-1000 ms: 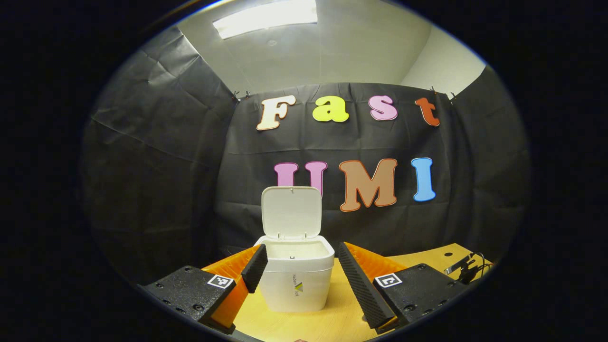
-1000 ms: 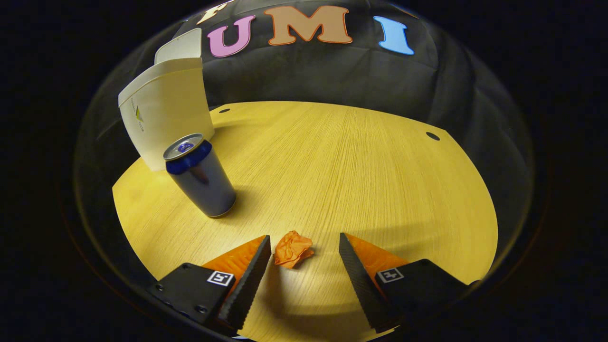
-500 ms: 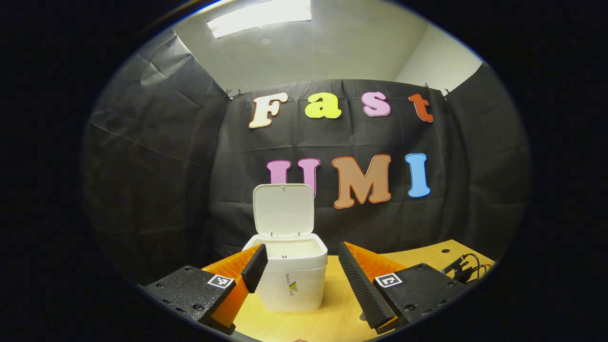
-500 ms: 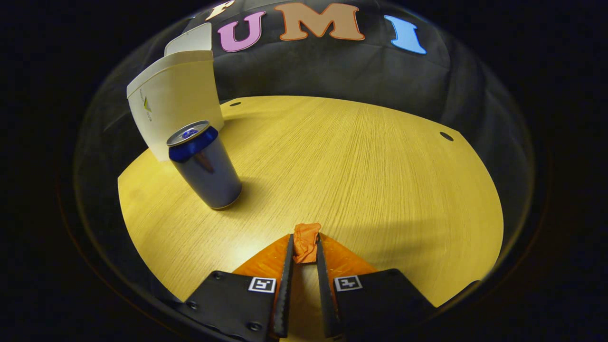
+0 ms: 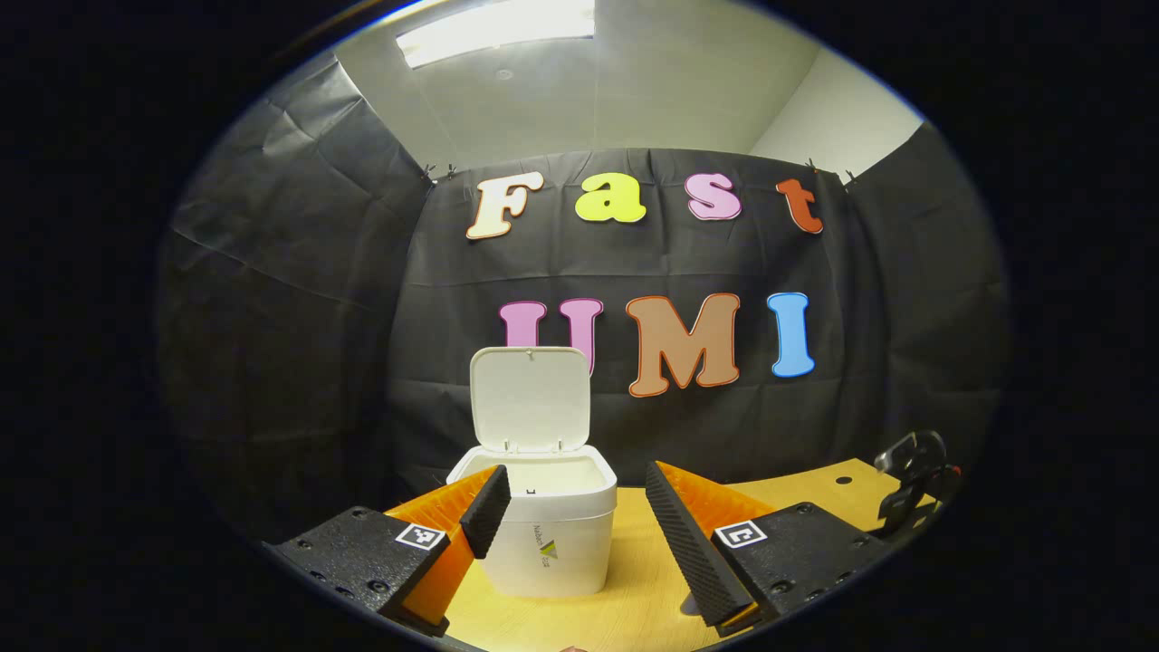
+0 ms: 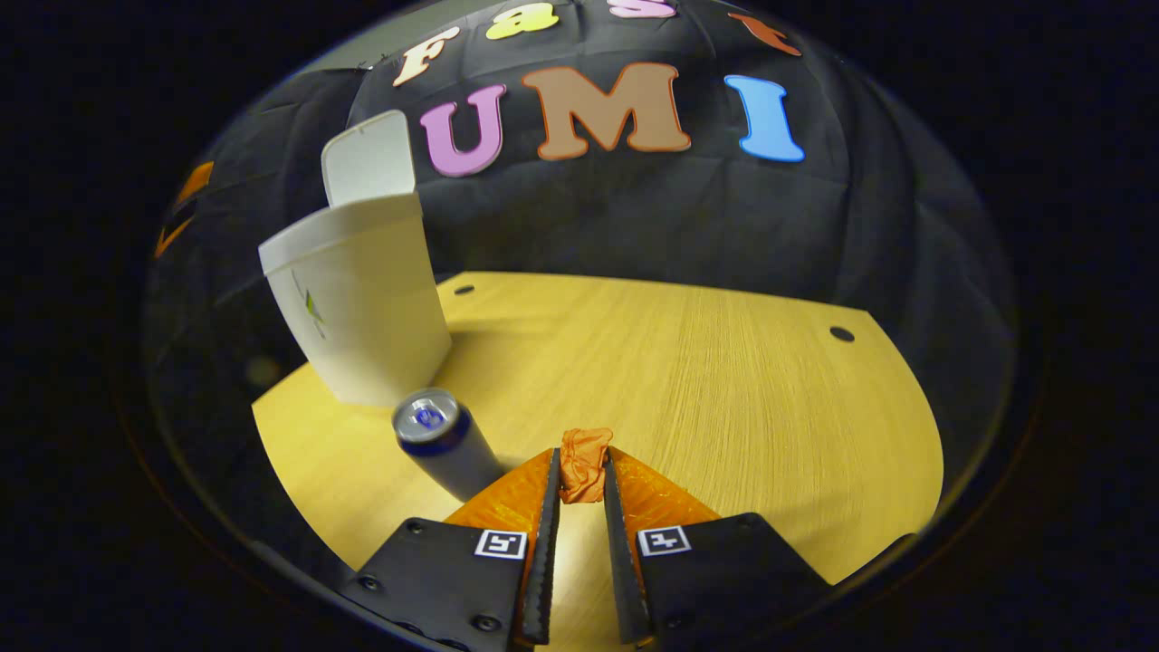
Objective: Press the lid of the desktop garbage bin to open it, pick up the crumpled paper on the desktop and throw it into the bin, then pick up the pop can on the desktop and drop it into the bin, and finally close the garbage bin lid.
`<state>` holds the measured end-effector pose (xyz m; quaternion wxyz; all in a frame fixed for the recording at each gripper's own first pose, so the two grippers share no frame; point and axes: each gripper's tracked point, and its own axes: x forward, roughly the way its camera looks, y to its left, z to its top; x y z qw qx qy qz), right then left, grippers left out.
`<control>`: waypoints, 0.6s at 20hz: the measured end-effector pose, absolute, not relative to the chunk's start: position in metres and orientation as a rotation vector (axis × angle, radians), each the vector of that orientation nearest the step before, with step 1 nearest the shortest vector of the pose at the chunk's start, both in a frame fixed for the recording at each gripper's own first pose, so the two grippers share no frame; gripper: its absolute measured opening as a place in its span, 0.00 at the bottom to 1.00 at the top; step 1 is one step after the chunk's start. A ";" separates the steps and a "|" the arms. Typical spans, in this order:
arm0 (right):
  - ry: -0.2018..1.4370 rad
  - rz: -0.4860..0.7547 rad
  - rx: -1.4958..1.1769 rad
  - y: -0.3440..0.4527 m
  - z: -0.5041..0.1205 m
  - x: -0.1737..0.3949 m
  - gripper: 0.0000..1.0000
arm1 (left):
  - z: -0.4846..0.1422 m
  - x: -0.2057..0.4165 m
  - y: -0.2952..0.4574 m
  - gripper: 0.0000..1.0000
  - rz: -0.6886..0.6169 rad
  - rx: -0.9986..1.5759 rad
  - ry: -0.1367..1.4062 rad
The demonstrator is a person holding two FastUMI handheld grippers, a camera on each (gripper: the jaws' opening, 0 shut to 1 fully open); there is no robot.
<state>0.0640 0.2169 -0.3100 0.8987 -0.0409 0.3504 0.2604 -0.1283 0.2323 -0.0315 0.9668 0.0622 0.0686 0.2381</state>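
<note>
Your right gripper (image 6: 581, 471) has its two fingers squeezed together on the paper ball (image 6: 584, 464). The orange ball sits pinched right at the fingertips, one finger pressing on each side. In the right gripper view the ball is up off the table (image 6: 706, 380), with the wood far below it.

The can (image 6: 445, 442) stands upright on the table, just to the left of your right gripper's fingers and lower down. You see its silver top from above. The white bin (image 6: 362, 303) stands behind the can, near the back left of the table. Its lid (image 6: 368, 158) is up, standing straight at the back of the bin.

Your left gripper (image 5: 570, 507) has its fingers wide apart, and they hold nothing. It points at the bin (image 5: 543, 534) from the front, and the bin shows in the gap between the fingers, farther back. The bin's mouth is open, and the lid (image 5: 530, 398) stands tall behind it. In the left gripper view, a dark piece of your other gripper (image 5: 910, 480) shows at the far right edge, above the table (image 5: 652, 616).
</note>
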 end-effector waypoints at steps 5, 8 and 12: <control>0.506 0.610 -0.037 0.263 -0.202 0.090 0.30 | -0.036 -0.125 0.243 0.92 0.478 0.102 0.135; 0.407 0.664 -0.021 0.301 -0.148 0.097 0.30 | -0.037 -0.127 0.256 0.92 0.488 0.089 0.131; 0.315 0.740 -0.018 0.358 -0.103 0.107 0.29 | -0.040 -0.136 0.281 0.92 0.514 0.073 0.138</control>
